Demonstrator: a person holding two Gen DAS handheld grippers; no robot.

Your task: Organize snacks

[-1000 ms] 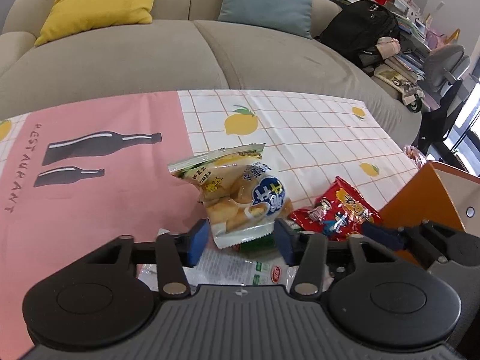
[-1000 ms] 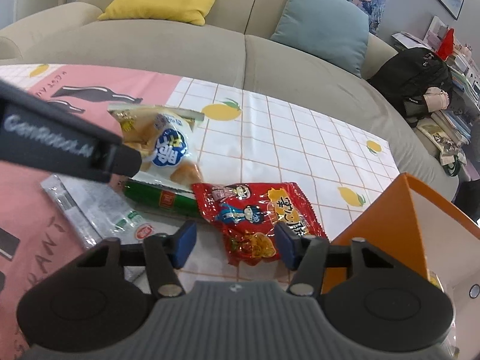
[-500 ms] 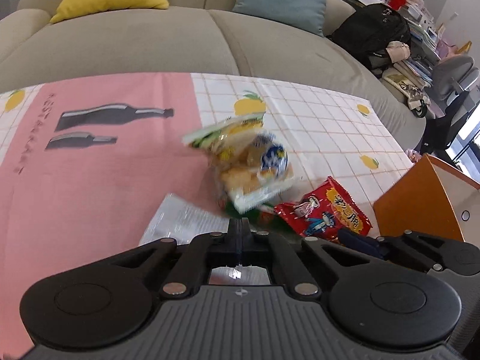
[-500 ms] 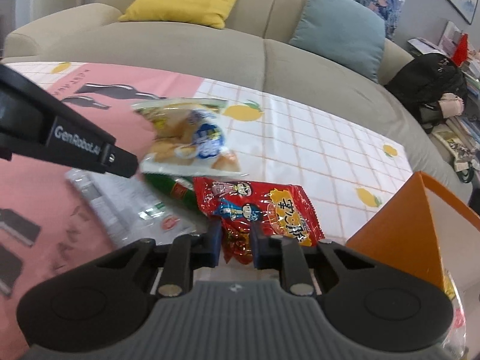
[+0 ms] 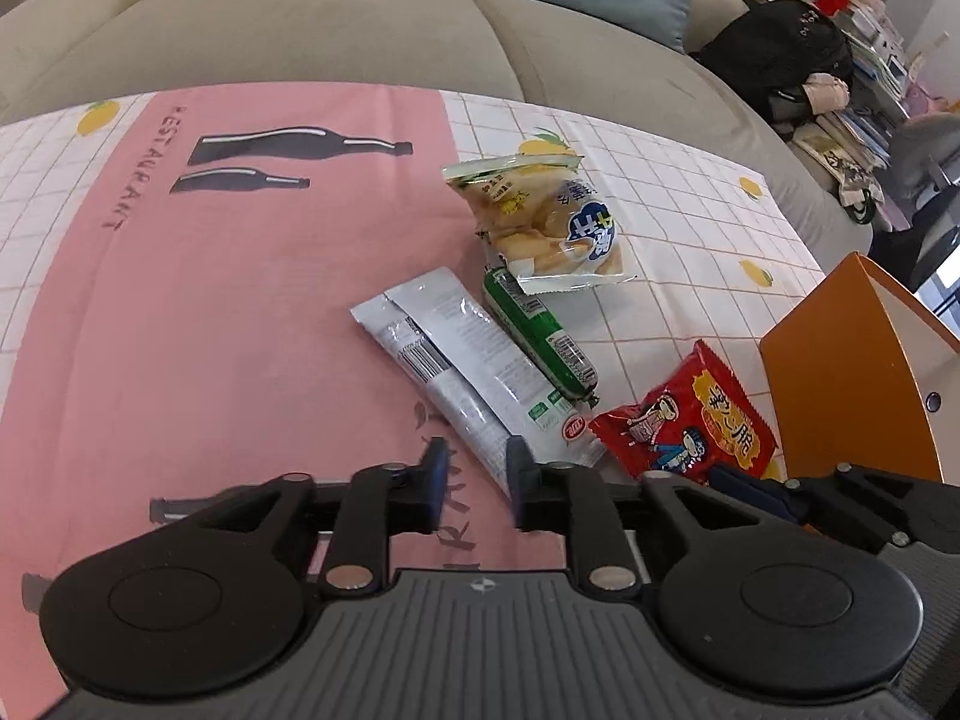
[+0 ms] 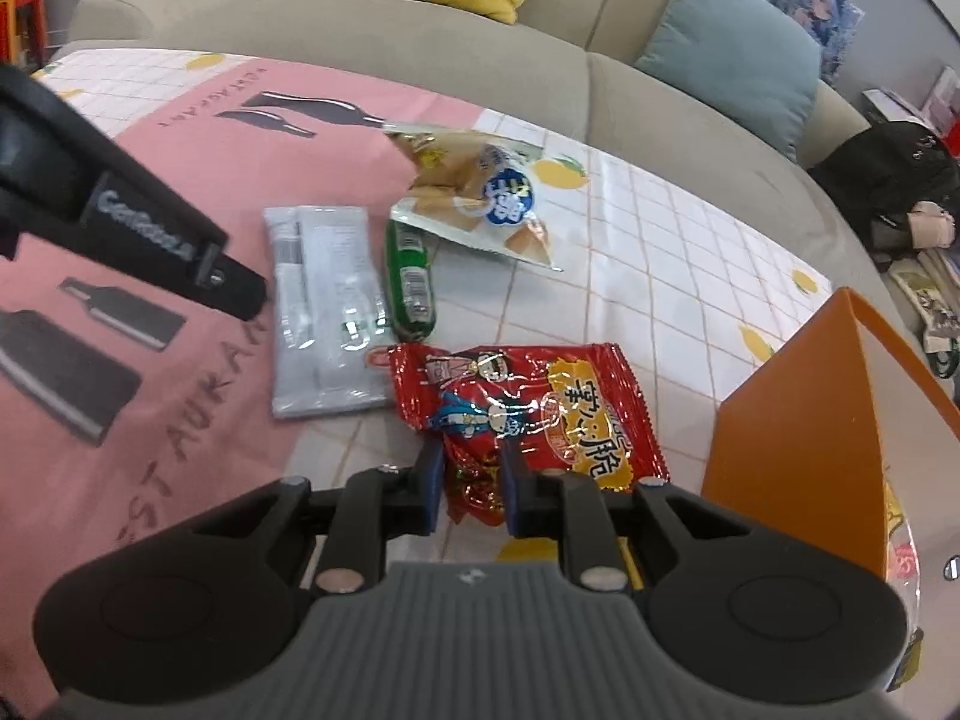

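From the left wrist, the left claw (image 5: 471, 487) has just been parting slightly, nothing between its pads, above the table (image 5: 210, 330) beside a grey packet (image 5: 474, 372); from the right wrist, the right claw (image 6: 471, 487) pinches the red snack bag (image 6: 528, 408) lying beside the orange box (image 6: 798, 420).
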